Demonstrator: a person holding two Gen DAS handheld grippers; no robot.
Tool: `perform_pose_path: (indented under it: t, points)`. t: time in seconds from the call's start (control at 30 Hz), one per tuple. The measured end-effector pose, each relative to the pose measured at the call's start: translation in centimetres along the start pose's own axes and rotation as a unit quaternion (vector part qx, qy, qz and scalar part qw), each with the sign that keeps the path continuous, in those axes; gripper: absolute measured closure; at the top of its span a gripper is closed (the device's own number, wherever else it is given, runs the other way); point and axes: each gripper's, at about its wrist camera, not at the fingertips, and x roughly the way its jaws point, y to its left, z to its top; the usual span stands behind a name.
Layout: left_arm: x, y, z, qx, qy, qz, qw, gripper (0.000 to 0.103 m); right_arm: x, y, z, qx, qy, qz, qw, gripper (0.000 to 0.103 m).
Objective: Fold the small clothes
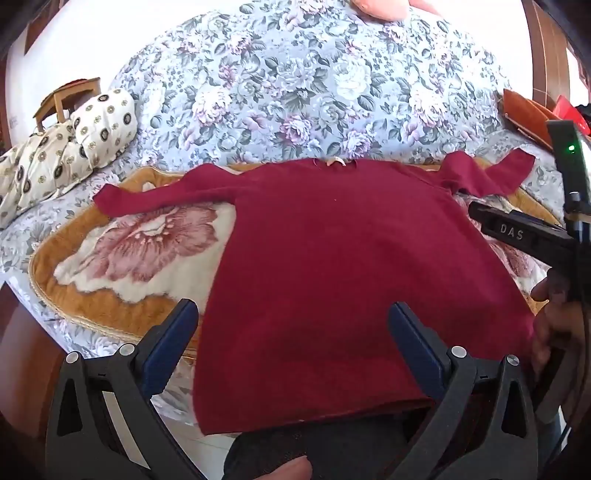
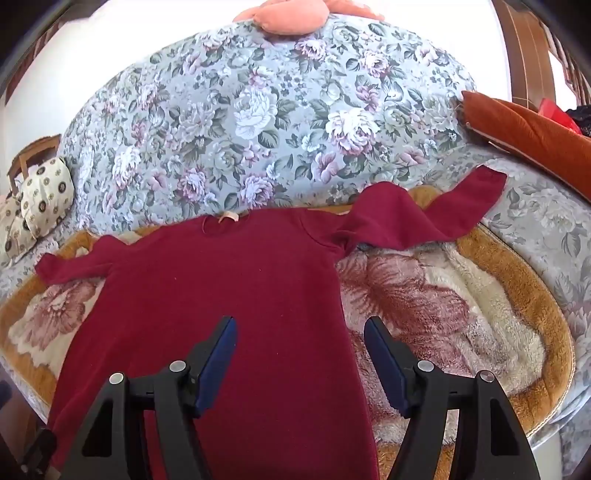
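Observation:
A dark red long-sleeved sweater [image 1: 332, 266] [image 2: 221, 288] lies spread flat, neck away from me, on a fluffy flowered blanket [image 2: 461, 295]. Its left sleeve [image 2: 70, 262] stretches out sideways. The right sleeve [image 2: 417, 218] is bunched near the shoulder and angles up toward the sofa back. My left gripper [image 1: 293, 310] hovers open over the sweater's lower left part, nothing between its fingers. My right gripper [image 2: 300, 323] hovers open over the sweater's right edge, also with nothing in it. One of its black fingers [image 1: 511, 232] shows in the left wrist view, with a hand [image 1: 554, 325] behind it.
The blanket [image 1: 110, 306] covers the seat of a floral sofa [image 2: 258, 110]. A cream patterned cushion [image 1: 74, 147] lies at the left, an orange cushion [image 2: 528, 136] at the right, a pink one [image 2: 291, 18] on top of the backrest. The sweater's hem [image 1: 314, 417] reaches the seat's front edge.

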Motion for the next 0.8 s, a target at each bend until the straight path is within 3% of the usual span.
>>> perform_pose_path:
  t: [0.07,0.23,0.47,0.8]
  points:
    - [0.7,0.1,0.0,0.009,0.006,-0.004,0.9999,0.000,0.1,0.2,0.2,-0.010,0.003,-0.006,1.000,0.034]
    - [1.6,5.6,-3.4,0.005,-0.004,-0.049,0.9988,0.000,0.0,0.9,0.4,-0.034,-0.004,-0.022,0.999,0.034]
    - [1.8,7.2,-3.8,-0.035,0.010,-0.093,0.9950,0.000,-0.6,1.7,0.2,-0.056,-0.011,-0.029,0.998,0.034]
    - [1.7,7.6,-3.7,-0.038,0.012,-0.098,0.9944,0.000,-0.8,1.3,0.2,-0.044,-0.010,-0.023,0.999,0.034]
